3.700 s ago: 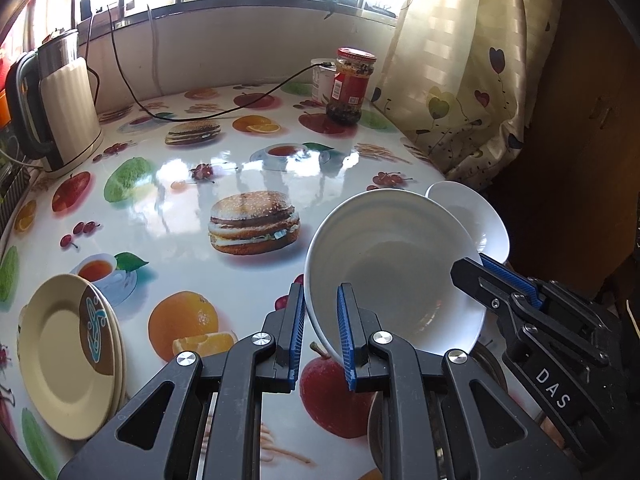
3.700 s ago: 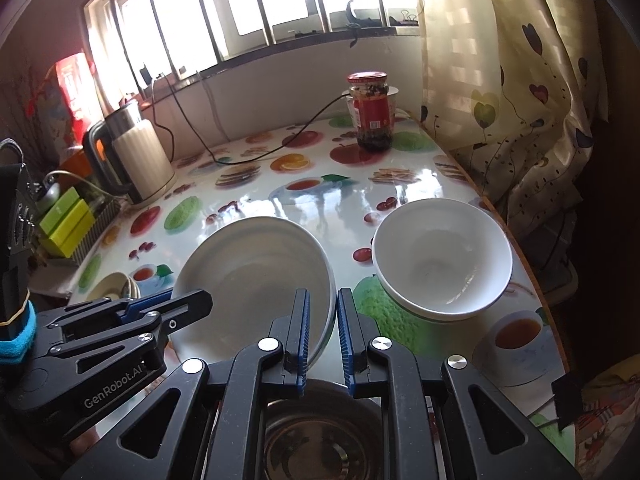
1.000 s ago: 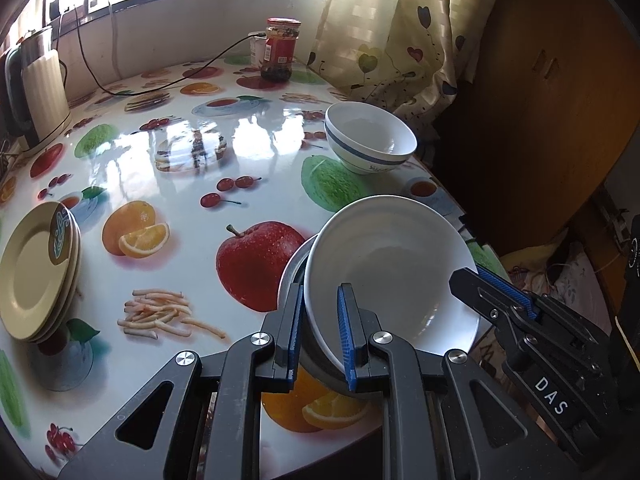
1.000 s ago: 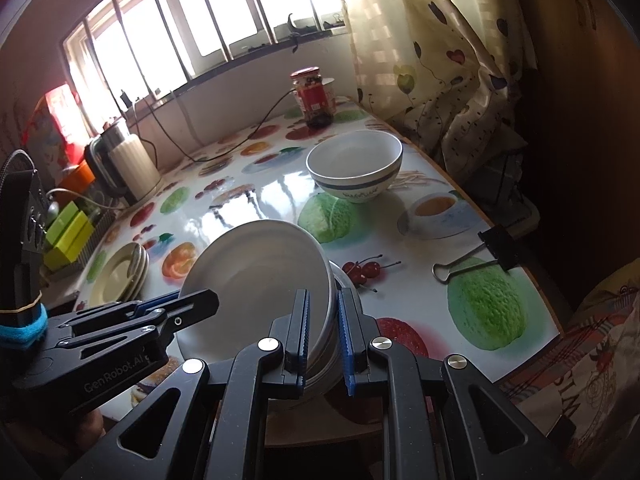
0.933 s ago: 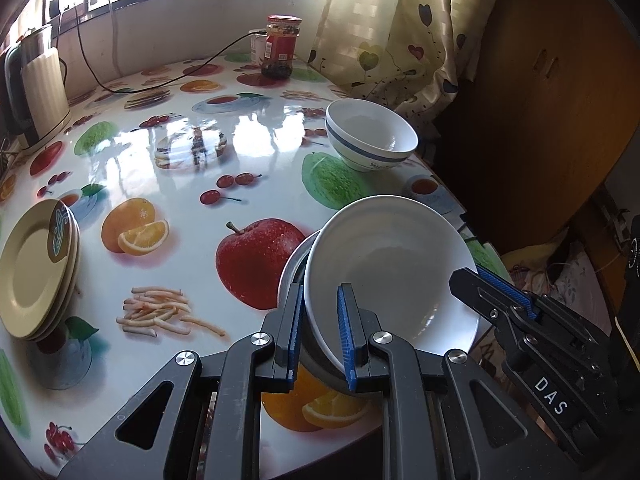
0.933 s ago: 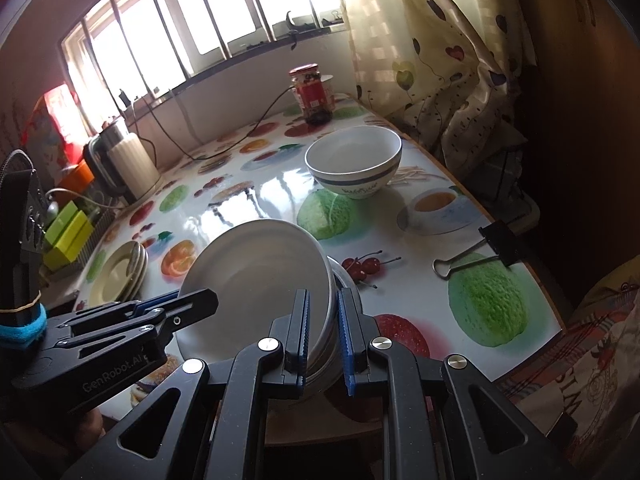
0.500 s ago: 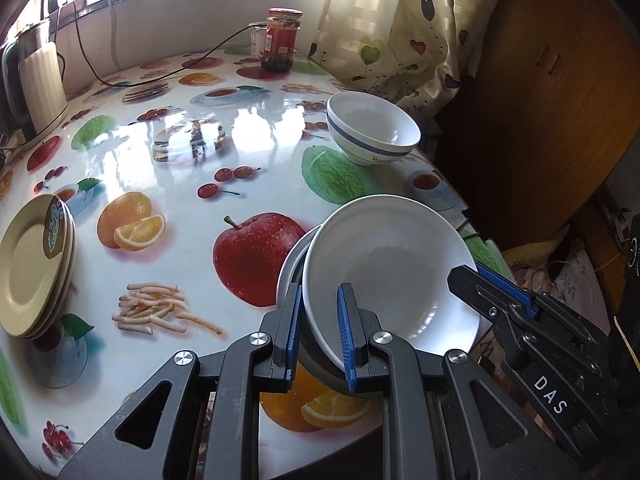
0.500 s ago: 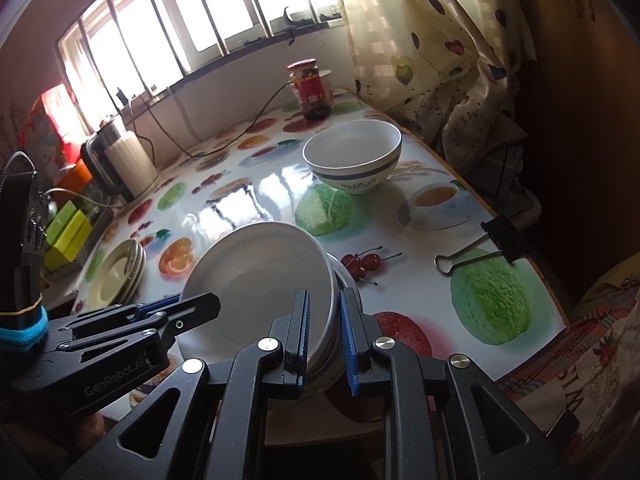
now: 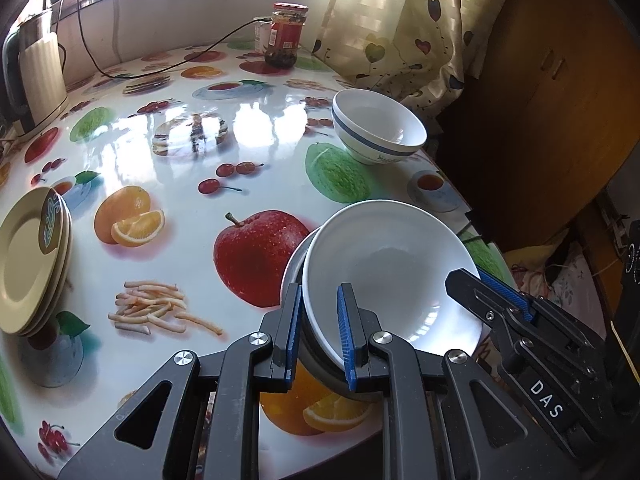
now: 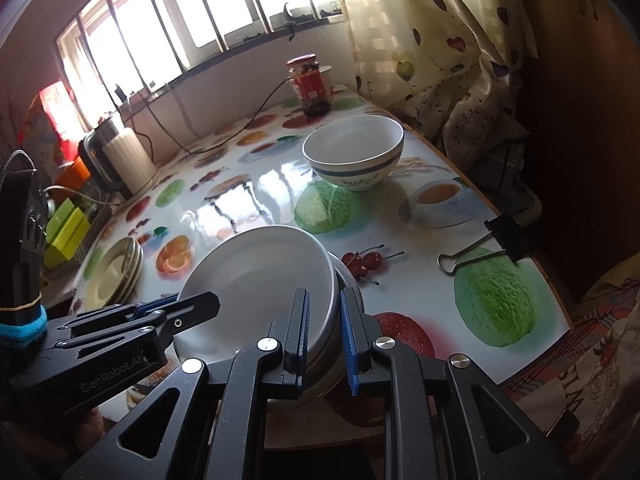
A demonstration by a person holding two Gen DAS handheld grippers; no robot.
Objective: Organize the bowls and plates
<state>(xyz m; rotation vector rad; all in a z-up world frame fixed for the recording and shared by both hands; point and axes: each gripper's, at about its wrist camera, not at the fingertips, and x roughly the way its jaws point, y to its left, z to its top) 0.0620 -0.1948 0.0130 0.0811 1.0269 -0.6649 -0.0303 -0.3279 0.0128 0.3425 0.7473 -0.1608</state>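
Left gripper (image 9: 318,326) pitched steeply down, blue-padded fingers (image 9: 345,330) nearly closed, clamped on the near-left rim of the white bowl (image 9: 394,270). Right gripper (image 10: 324,334) also angled down, jaws narrow, clamped across the same bowl's opposite rim. Each gripper's black body shows in the other's view, so both hold the one bowl between them.
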